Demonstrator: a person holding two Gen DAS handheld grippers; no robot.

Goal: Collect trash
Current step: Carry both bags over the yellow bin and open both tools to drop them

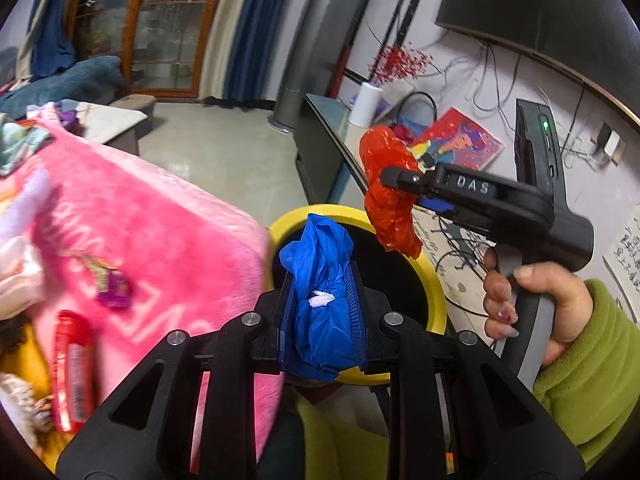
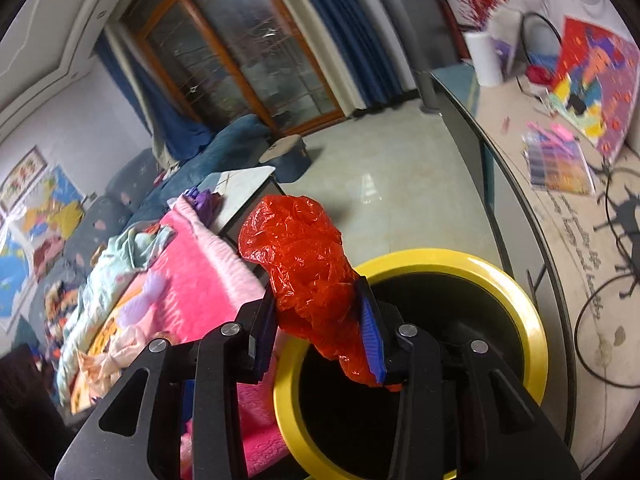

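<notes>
A crumpled blue bag (image 1: pixel 320 292) is clamped in the left gripper (image 1: pixel 322 300) and a red bag (image 2: pixel 312 276) in the right gripper (image 2: pixel 320 320), both held over the yellow-rimmed bin (image 2: pixel 516 300), apparently for release.

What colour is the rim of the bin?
Yellow; the bin's rim shows best in the right wrist view.

The left gripper (image 1: pixel 322 300) is pointing forward and downward, its jaws clamping a crumpled blue bag (image 1: pixel 320 280). To its right and a little farther off, the right gripper (image 1: pixel 394 184) is reaching leftward, its jaws pinching a crumpled red bag (image 2: pixel 308 268). A hand (image 1: pixel 532 304) in a green sleeve (image 1: pixel 588 368) is gripping the right gripper's handle, fingers curling around it.
</notes>
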